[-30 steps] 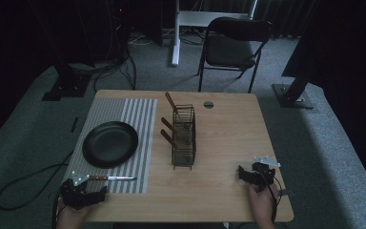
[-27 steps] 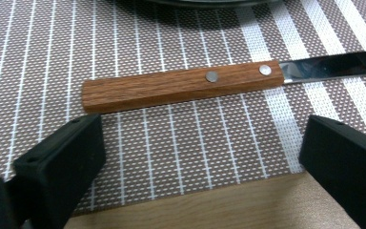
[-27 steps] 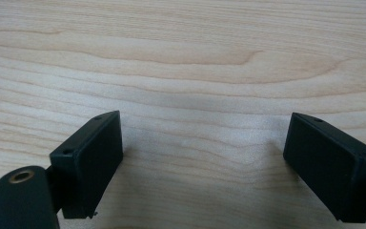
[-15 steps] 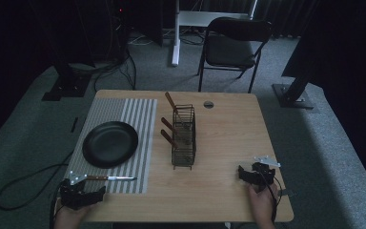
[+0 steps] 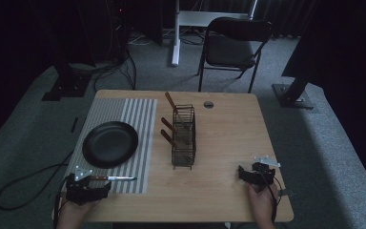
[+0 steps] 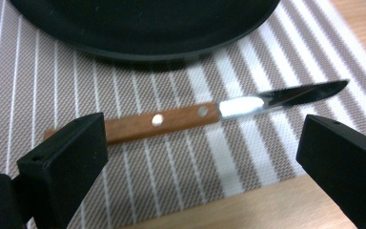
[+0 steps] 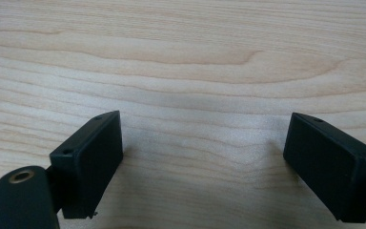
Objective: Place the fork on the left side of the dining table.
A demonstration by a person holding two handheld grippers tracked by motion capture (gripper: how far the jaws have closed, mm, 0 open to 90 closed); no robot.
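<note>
Left gripper view shows the knife (image 6: 195, 110) lying flat on the striped mat (image 6: 248, 143), just beyond your left tool (image 6: 202, 157), whose jaws stand wide apart and hold nothing. The wooden handle sits behind the left jaw, the blade pointing right, below the black plate (image 6: 143, 28).

The room is dim, with the far side in near darkness. A grey carpet floor (image 5: 314, 143) surrounds a light wooden table (image 5: 228, 143). Beyond the table's far edge stands a black folding chair (image 5: 233, 45), and just beside it, to the left, a white upright post (image 5: 175, 33). Left of the table, black cables (image 5: 24, 183) trail over the carpet. Right of the table, a dark stand base (image 5: 293, 98) rests on the floor.
</note>
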